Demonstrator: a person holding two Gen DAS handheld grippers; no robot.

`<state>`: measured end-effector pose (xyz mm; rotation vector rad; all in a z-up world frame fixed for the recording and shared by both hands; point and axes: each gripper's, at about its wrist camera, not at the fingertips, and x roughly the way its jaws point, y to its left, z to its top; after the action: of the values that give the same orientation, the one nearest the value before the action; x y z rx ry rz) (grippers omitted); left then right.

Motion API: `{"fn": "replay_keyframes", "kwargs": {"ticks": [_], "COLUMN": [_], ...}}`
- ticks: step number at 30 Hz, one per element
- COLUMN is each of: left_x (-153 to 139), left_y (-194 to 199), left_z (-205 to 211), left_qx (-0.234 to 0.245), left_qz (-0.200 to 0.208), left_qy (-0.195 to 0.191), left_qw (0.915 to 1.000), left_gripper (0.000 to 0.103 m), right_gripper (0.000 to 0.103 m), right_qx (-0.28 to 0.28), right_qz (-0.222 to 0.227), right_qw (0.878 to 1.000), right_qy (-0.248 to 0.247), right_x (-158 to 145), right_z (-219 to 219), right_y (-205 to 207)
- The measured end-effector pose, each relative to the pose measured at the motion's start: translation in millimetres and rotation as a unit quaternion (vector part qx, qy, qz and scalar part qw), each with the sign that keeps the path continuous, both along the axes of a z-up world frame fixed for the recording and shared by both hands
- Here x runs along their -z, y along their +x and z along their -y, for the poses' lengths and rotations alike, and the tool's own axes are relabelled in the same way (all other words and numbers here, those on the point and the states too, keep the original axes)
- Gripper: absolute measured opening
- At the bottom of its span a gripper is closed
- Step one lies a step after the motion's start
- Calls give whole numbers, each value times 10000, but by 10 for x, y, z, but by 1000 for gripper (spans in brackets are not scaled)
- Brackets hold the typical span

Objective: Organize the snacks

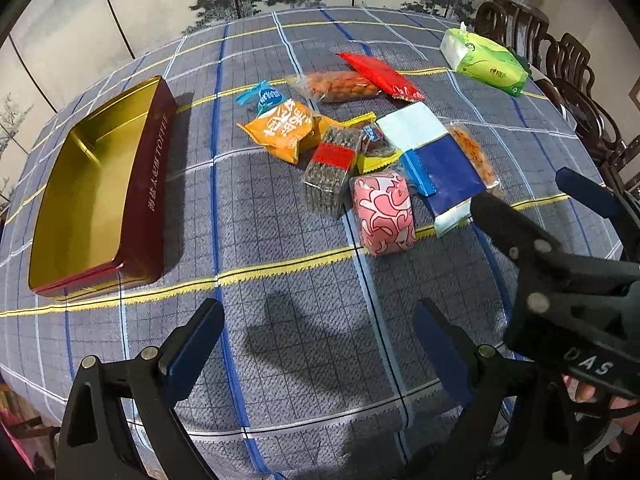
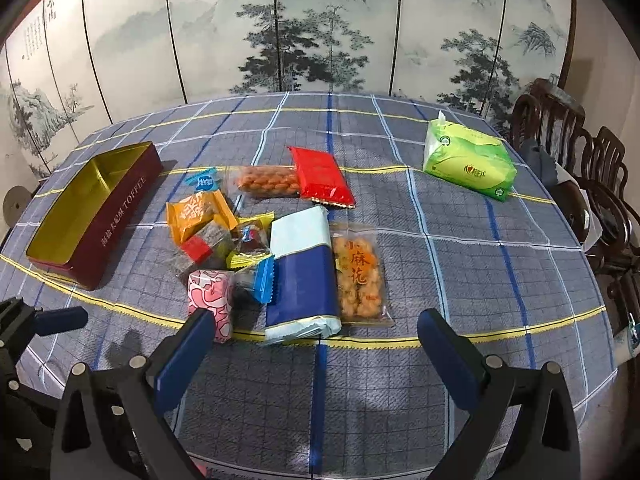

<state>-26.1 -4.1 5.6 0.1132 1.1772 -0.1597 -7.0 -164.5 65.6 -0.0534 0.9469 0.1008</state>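
The left hand-held gripper [image 1: 318, 344] and right hand-held gripper [image 2: 316, 354] hover side by side, jaws spread wide, holding nothing.

On the surface [image 2: 460, 264] before me, the open tin [image 2: 94, 216] lies at the far left, with nothing in it. To its right the snacks [image 2: 256, 240] lie heaped in the middle: the long flat packet [image 2: 302, 276] runs near to far, the twist bag [image 2: 358, 276] touching its right side, the patterned pack [image 2: 211, 304] at the near left. The peanut bag [image 2: 266, 182] lies behind them. The tissue pack [image 2: 468, 160] sits far right, well apart.
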Motion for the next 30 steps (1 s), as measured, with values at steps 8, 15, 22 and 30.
{"fn": "replay_keyframes", "kwargs": {"ticks": [8, 15, 22, 30], "left_x": [17, 66, 46, 78], "left_y": [37, 72, 122, 169], "left_z": [-41, -87, -201, -283], "left_qx": [-49, -145, -278, -324], "left_qz": [58, 0, 47, 21], "left_qy": [54, 69, 46, 85], "left_qw": [10000, 9999, 9996, 9994], "left_gripper": [93, 90, 88, 84], "right_gripper": [103, 103, 103, 99], "right_qx": [64, 14, -93, -174], "right_qz": [-54, -106, -119, -157], "right_qw": [9999, 9997, 9997, 9994], "right_qy": [135, 218, 217, 243], "right_x": [17, 46, 67, 82], "right_z": [48, 76, 37, 8], "right_y": [36, 56, 51, 57]}}
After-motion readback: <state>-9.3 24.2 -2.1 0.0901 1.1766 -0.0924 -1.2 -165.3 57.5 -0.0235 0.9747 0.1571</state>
